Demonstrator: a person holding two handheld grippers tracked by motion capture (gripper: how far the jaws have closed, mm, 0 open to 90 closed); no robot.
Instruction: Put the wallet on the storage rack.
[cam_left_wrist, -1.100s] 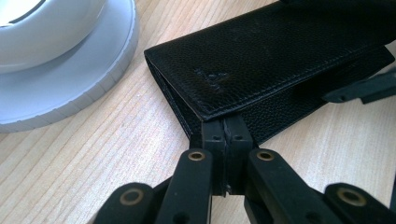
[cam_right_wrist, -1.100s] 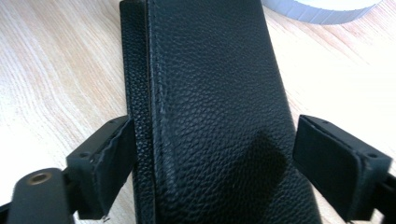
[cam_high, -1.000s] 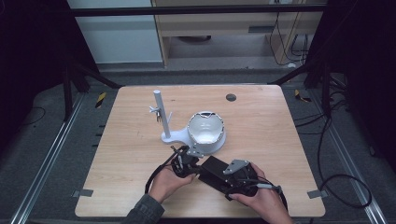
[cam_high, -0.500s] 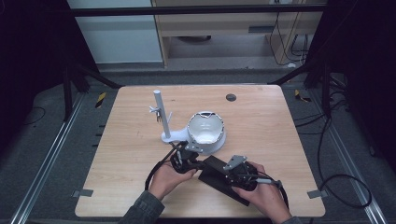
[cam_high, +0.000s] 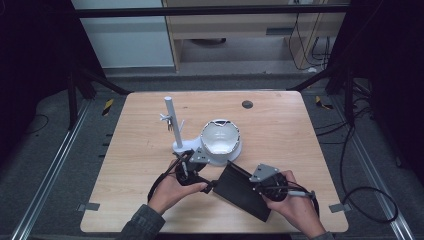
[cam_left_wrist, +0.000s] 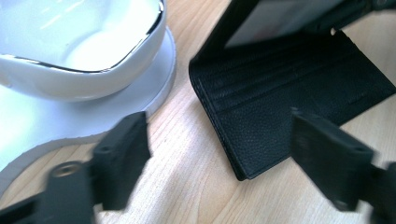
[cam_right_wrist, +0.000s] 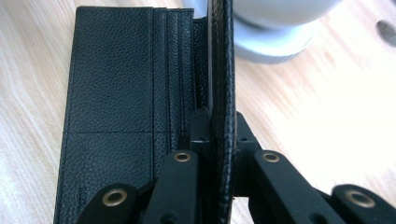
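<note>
A long black wallet (cam_high: 245, 192) lies open on the wooden bench (cam_high: 300, 135), near the front edge and just in front of the white bowl-shaped holder (cam_high: 220, 141) on its white base. The right tool (cam_high: 267, 186) has just been closing and now pinches the wallet's upper flap (cam_right_wrist: 222, 70) between its black pads, so that flap stands up on edge while the lower half, with its rows of card slots (cam_right_wrist: 163, 70), stays flat on the wood. In the right gripper view the flap runs straight up between the two pads, both pressed against the leather. The left tool (cam_high: 192, 167) sits at the wallet's other end, beside the white base; its jaws have just been opening and now stand spread wide, with the corner of the wallet (cam_left_wrist: 261, 126) lying on the bench between them and neither pad touching it. A thin white post (cam_high: 171, 122) rises from the base, behind and to the left of the holder.
</note>
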